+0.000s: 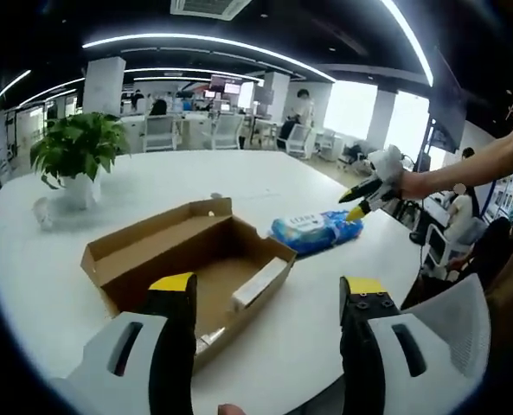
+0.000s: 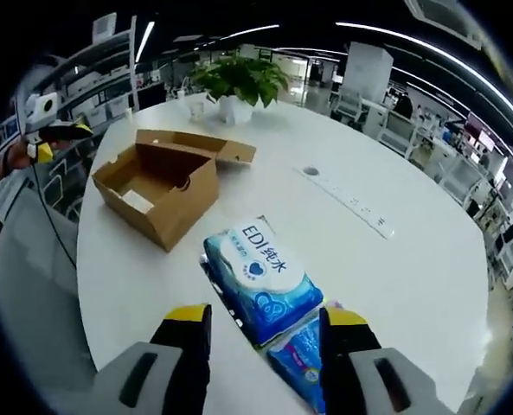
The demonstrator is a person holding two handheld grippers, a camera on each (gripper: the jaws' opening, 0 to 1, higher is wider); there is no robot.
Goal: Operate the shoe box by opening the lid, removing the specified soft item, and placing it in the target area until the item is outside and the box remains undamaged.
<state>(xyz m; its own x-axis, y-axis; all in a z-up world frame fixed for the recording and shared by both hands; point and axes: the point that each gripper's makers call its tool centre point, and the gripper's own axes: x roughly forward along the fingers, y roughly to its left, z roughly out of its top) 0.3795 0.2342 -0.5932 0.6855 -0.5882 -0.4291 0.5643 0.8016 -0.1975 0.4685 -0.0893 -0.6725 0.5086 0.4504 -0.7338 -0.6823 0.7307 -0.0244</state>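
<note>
My right gripper hangs with its jaws spread wide and holding nothing, just above the blue pack of wipes, which lies flat on the white table. The pack sits outside the shoe box, near it but not touching. My left gripper is also wide and empty, hovering over the box's near edge. The box stands open, its lid flap folded back, and a small white item lies inside. I judge the soft item is already out and placed, so the next move calls only for lifting clear without nudging it. The table's rim curves close on my side; a potted plant stands well beyond the box, leaving broad bare tabletop around it.
</note>
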